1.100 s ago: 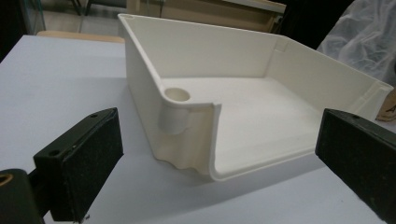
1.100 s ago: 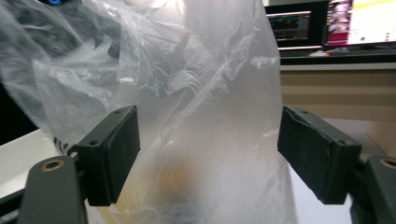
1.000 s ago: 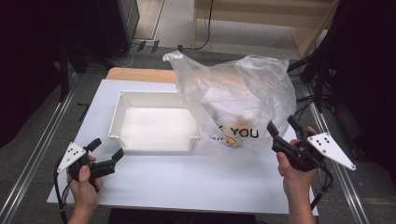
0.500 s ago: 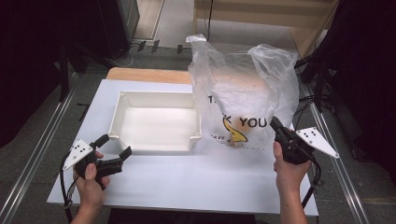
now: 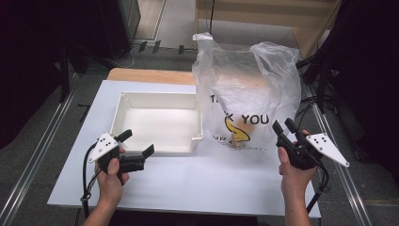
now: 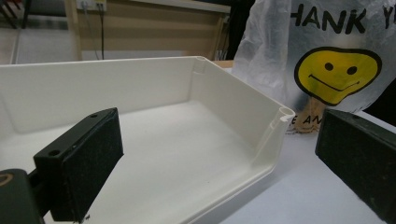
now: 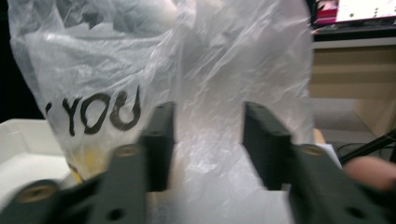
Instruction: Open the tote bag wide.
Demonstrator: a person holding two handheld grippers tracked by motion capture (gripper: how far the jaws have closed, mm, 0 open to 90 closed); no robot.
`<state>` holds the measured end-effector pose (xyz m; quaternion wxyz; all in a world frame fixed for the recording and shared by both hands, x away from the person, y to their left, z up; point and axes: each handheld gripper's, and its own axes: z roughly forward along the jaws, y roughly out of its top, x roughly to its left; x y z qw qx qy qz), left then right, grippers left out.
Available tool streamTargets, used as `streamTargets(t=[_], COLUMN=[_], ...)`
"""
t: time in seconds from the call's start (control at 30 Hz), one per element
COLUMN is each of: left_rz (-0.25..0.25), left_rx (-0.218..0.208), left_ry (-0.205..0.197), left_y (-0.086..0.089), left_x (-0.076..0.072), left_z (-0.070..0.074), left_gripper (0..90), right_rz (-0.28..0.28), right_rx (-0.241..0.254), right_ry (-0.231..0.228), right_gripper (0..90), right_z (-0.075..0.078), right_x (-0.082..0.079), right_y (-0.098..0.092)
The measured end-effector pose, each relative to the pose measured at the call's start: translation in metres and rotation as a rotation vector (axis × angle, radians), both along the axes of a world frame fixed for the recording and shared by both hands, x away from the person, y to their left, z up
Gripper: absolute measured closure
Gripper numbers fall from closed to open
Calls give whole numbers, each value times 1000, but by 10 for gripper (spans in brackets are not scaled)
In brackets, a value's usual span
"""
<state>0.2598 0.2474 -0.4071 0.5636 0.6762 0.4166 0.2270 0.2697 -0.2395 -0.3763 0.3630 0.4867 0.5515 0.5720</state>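
High view had the clear plastic bag (image 5: 247,101) standing upright on the white table (image 5: 188,183), right of centre, its top bunched and open-looking, with black "THANK YOU" lettering and a yellow smiley face (image 5: 237,132) low on the front. Something orange-brown sat inside, too blurred through the film to name.

Right gripper (image 5: 284,127) was at the bag's lower right side, held in the person's right hand (image 5: 292,172). In the right gripper view its jaws stood apart with bag film (image 7: 208,116) in the gap between them; they had just been opening after a full close. Pads were not visibly pressing on the plastic (blurred frame, so contact at the edges was hard to judge).

White rectangular tray (image 5: 157,122) lay just left of the bag, its right rim touching or nearly touching the plastic.

Left gripper (image 5: 136,146) was at the tray's near-left corner, in the left hand (image 5: 110,176), jaws wide apart and holding nothing. Left gripper view looked across the tray (image 6: 177,140) toward the bag (image 6: 327,60), with the tray's near corner between the jaws.

Wooden board edge (image 5: 150,75) showed behind the tray.
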Motion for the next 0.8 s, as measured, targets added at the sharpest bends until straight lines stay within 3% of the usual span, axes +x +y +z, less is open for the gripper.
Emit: streamTargets(t=[0.07, 0.17, 0.33, 0.4, 0.47, 0.5, 0.6, 0.63, 0.67, 0.8], left_rz=[-6, -16, -43, -57, -69, -76, -96, -102, -108, -128], left_rx=[1, 4, 3, 12, 15, 16, 17, 20, 16, 12], left_ry=[3, 3, 4, 2, 0, -3, -7, -8, -8, -8], left_y=[-5, -11, -25, -32, -39, -43, -53, -55, -58, -69], left_x=[4, 9, 16, 18, 20, 22, 25, 26, 27, 33], left_z=[1, 3, 8, 10, 11, 12, 14, 14, 15, 16], left_gripper=[10, 10, 10, 10, 11, 11, 11, 11, 11, 11], right_rz=[-9, 46, 90, 107, 116, 116, 136, 160, 160, 162], right_rx=[3, 13, -12, -15, -32, -32, -53, -59, -59, -45], right_ry=[-7, -24, -14, -2, 20, 20, 33, 44, 44, 56], right_gripper=[353, 249, 221, 254, 389, 389, 579, 691, 691, 900], right_z=[2, 6, 10, 8, 2, 2, -7, -11, -11, -15], right_x=[0, -2, 0, 3, 7, 7, 10, 11, 11, 11], right_y=[0, 4, 17, 22, 27, 27, 29, 30, 30, 27])
